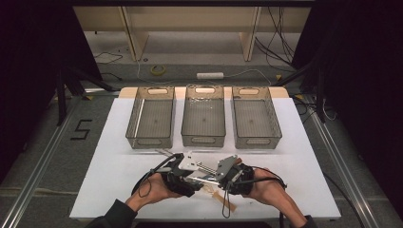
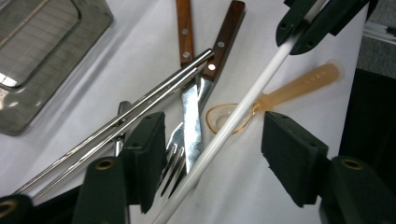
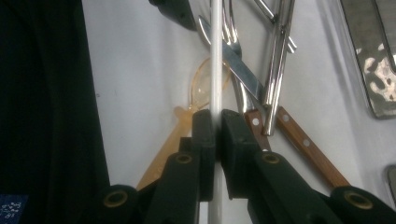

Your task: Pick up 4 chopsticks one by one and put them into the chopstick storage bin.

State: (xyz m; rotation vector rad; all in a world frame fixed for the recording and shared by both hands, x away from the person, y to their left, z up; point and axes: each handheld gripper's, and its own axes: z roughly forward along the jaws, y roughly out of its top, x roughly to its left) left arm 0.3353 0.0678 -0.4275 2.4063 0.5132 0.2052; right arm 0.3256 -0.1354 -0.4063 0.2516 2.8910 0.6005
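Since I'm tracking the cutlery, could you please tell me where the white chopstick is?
The white chopstick is clamped in the right hand-held gripper, slanting above the amber spoon and between the left hand-held gripper's open jaws.

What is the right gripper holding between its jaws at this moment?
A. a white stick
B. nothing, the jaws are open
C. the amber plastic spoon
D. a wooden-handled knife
A: in the right gripper view, the right gripper has both black jaws pressed onto the white stick, while the knife and the amber spoon lie on the table beneath.
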